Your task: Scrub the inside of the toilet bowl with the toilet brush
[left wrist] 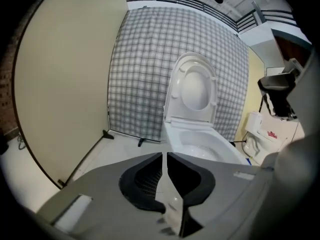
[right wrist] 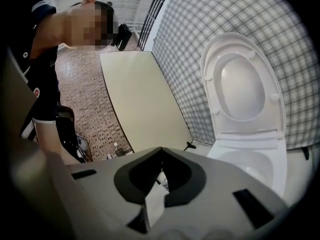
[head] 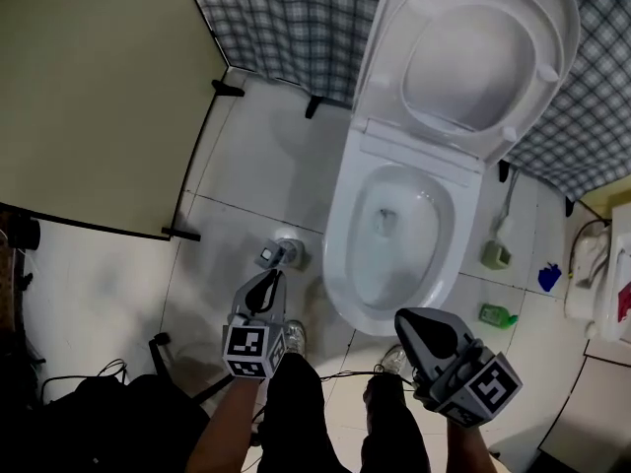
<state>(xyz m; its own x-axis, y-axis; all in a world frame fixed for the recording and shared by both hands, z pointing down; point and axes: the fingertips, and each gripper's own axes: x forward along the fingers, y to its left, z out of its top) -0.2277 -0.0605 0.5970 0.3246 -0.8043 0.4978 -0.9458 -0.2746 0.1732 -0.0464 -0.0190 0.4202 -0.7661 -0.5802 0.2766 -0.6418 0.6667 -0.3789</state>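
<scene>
The white toilet (head: 340, 264) stands with seat and lid (head: 473, 57) raised, and its bowl (head: 394, 230) holds water. The toilet brush (head: 281, 254) sits in a white holder on the floor just left of the bowl. My left gripper (head: 268, 282) hangs right over the brush without touching it. Its jaws (left wrist: 165, 155) stand a narrow slit apart with nothing between them, pointing at the bowl (left wrist: 200, 149). My right gripper (head: 402, 315) is near the bowl's front rim. It is shut and empty (right wrist: 161, 150), and it faces the toilet (right wrist: 260, 164).
A cream partition panel (head: 99, 97) closes the left side, and checked walls (head: 286, 18) run behind. A green bottle (head: 498, 315), a blue object (head: 549, 277) and a small green holder (head: 495, 254) lie right of the toilet. Cables (head: 89, 372) and a dark bag sit at bottom left.
</scene>
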